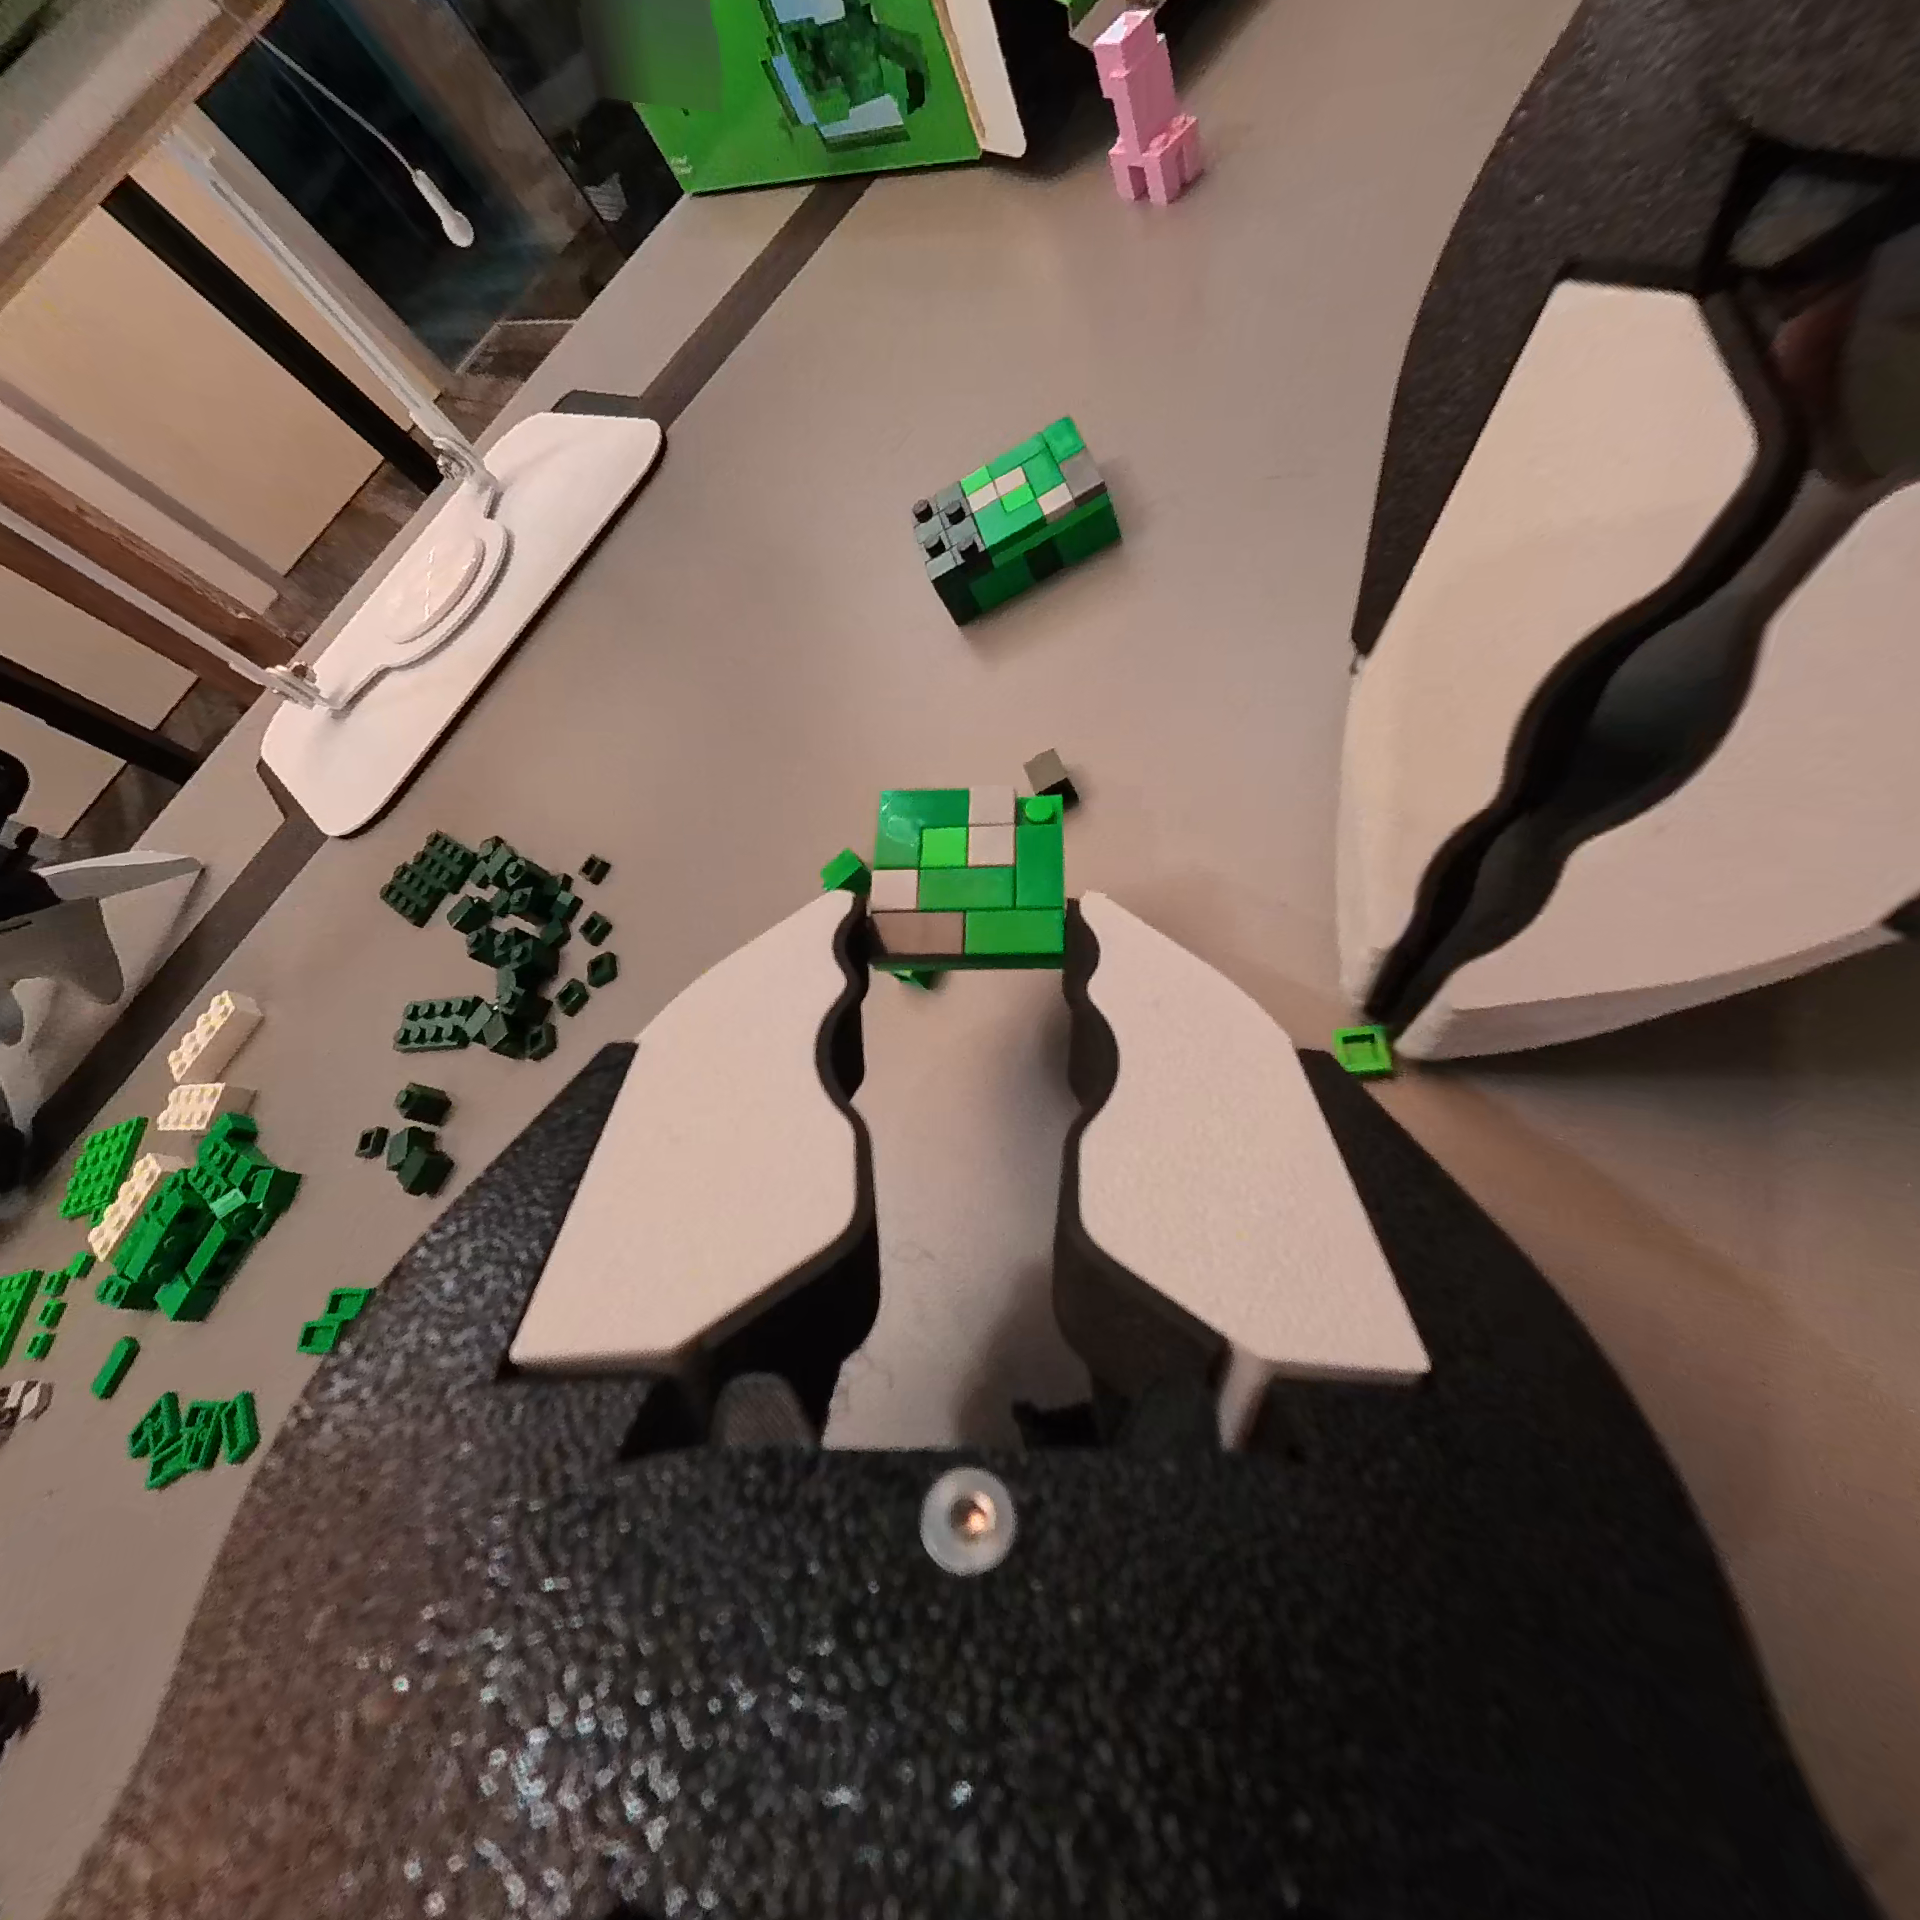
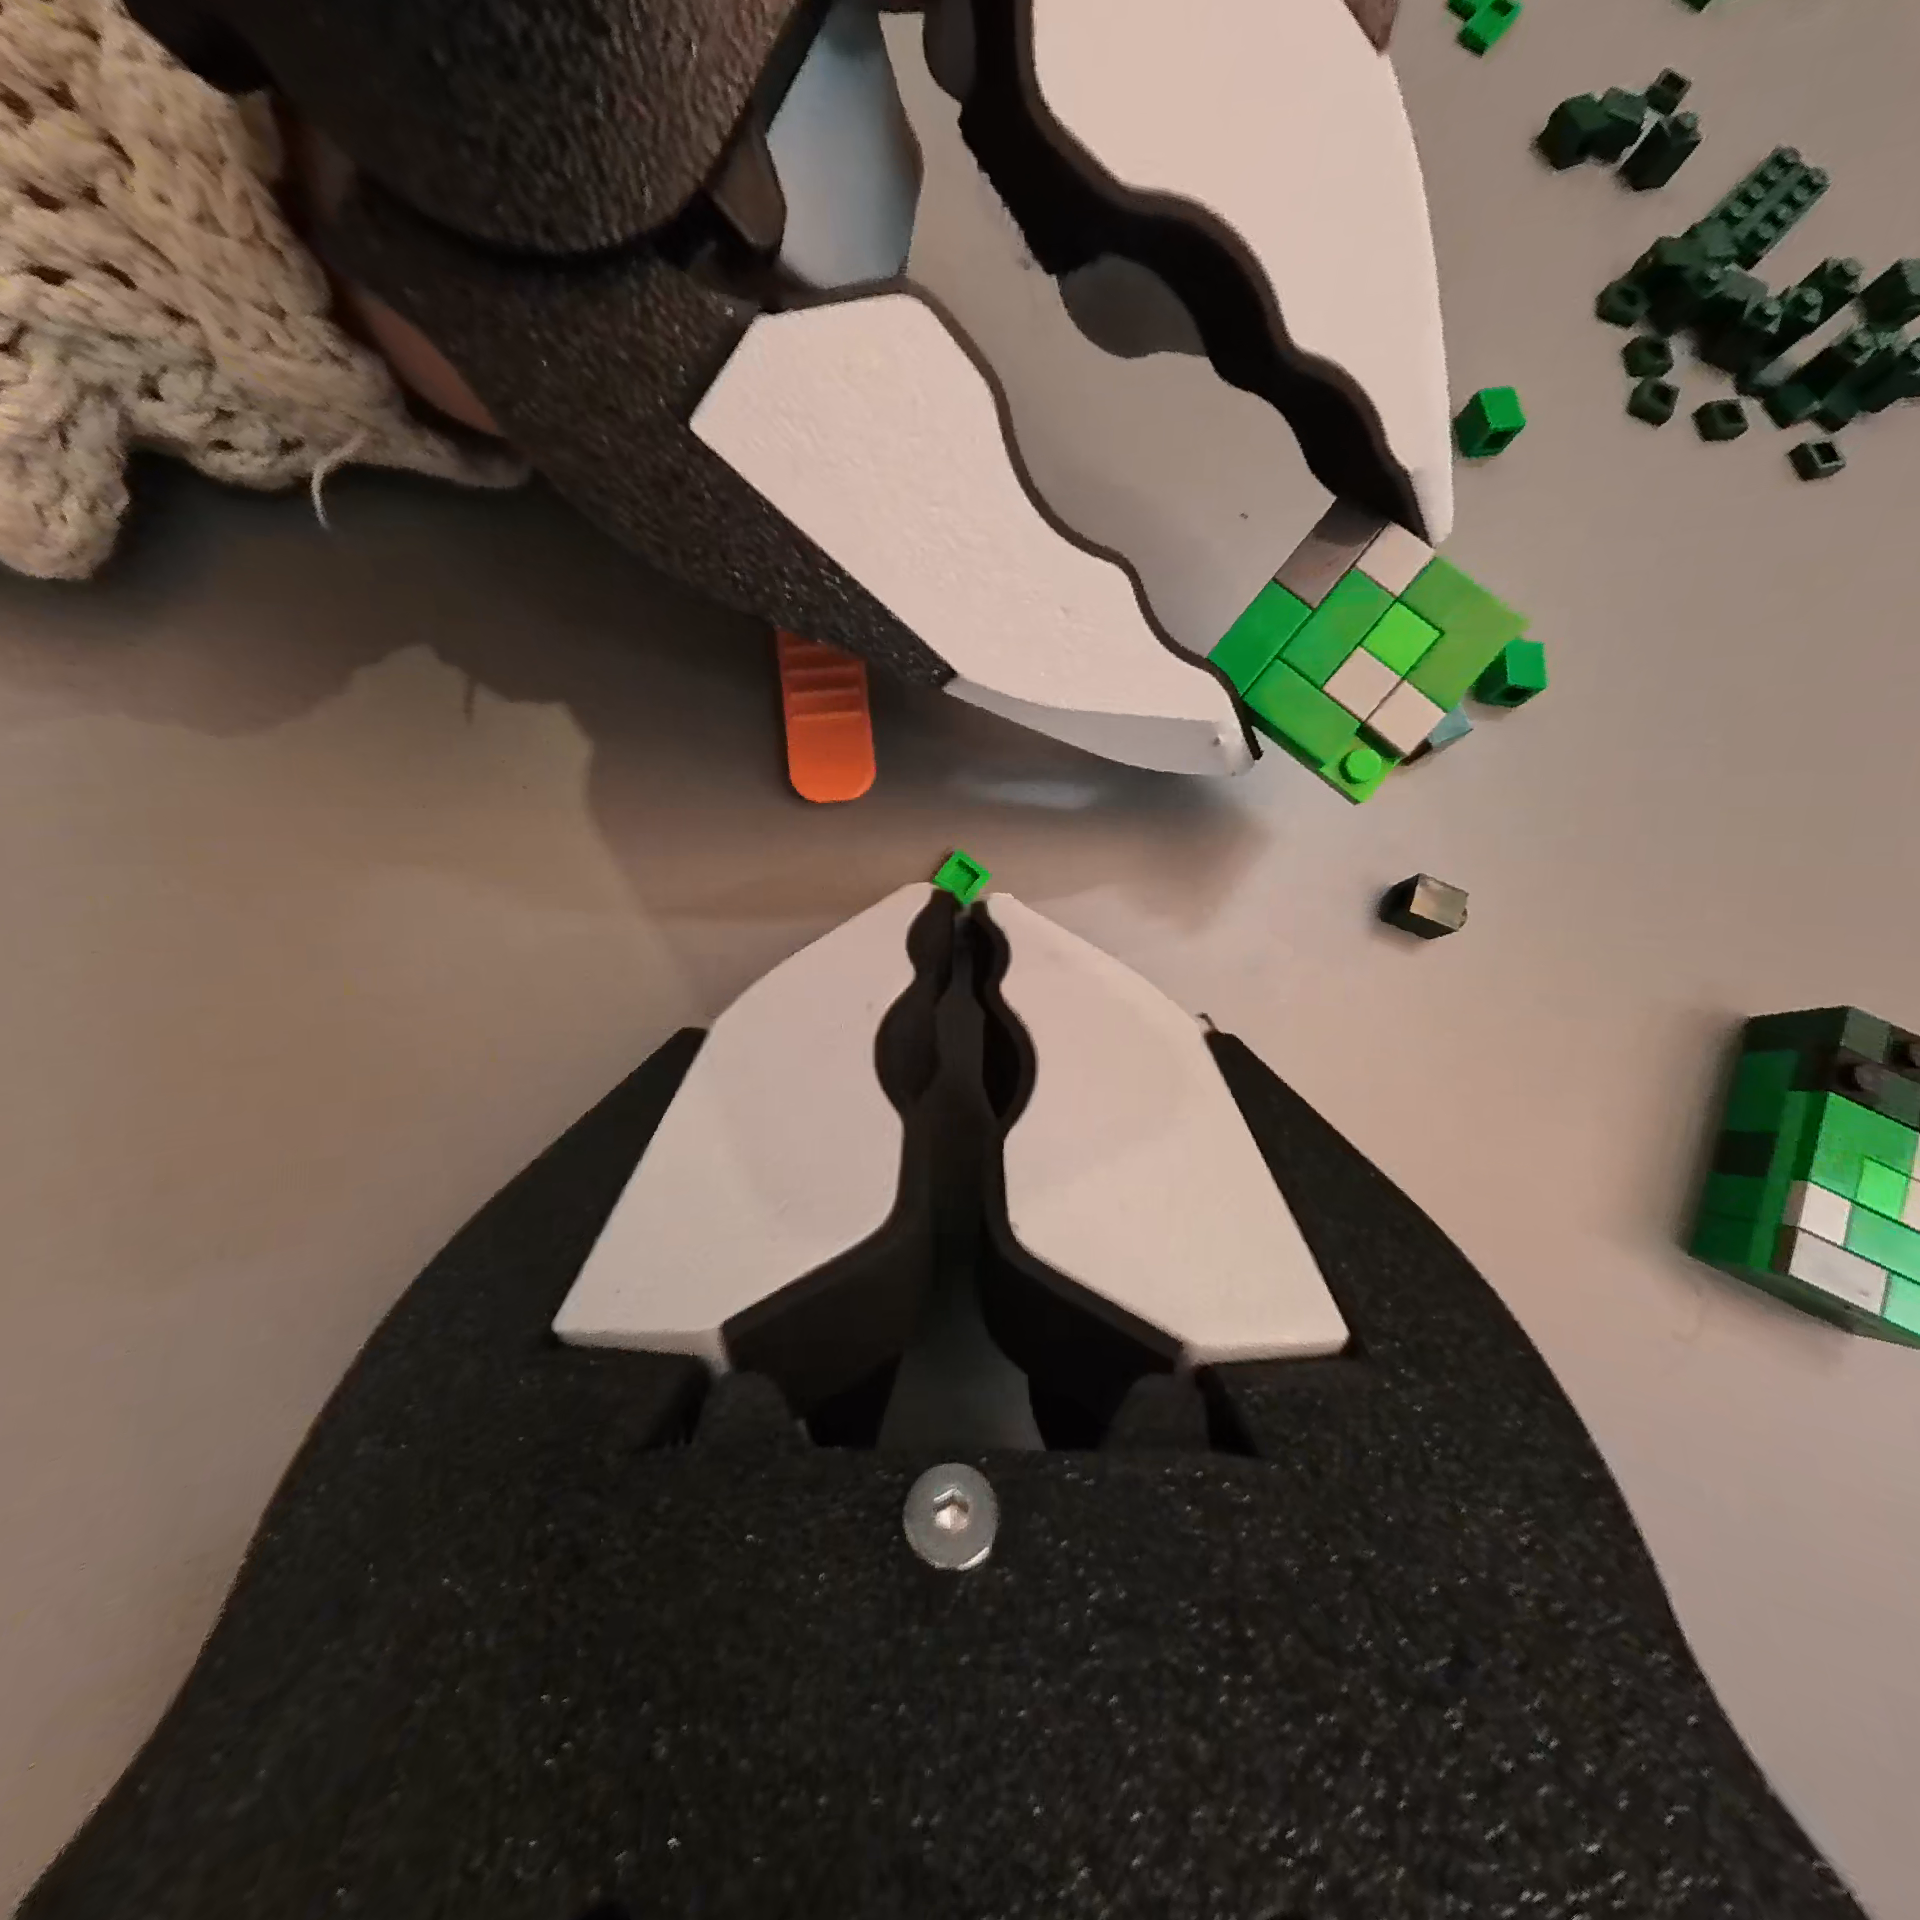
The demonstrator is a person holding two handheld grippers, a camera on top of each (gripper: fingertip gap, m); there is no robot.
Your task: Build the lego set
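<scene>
My left gripper is shut on a green tiled block with white and grey tiles and one bare stud on top; the block rests on the grey table. The right wrist view shows that block between the left gripper's fingers. My right gripper is shut on a small bright green tile, held at the very tips just above the table. In the left wrist view the tile and the right gripper sit to the right of the block.
A second green block lies farther back. A dark grey brick and a small green brick lie by the held block. Dark green, bright green and white bricks lie left. An orange separator lies under the left gripper. The orange separator is about 4 centimetres from my right fingertips.
</scene>
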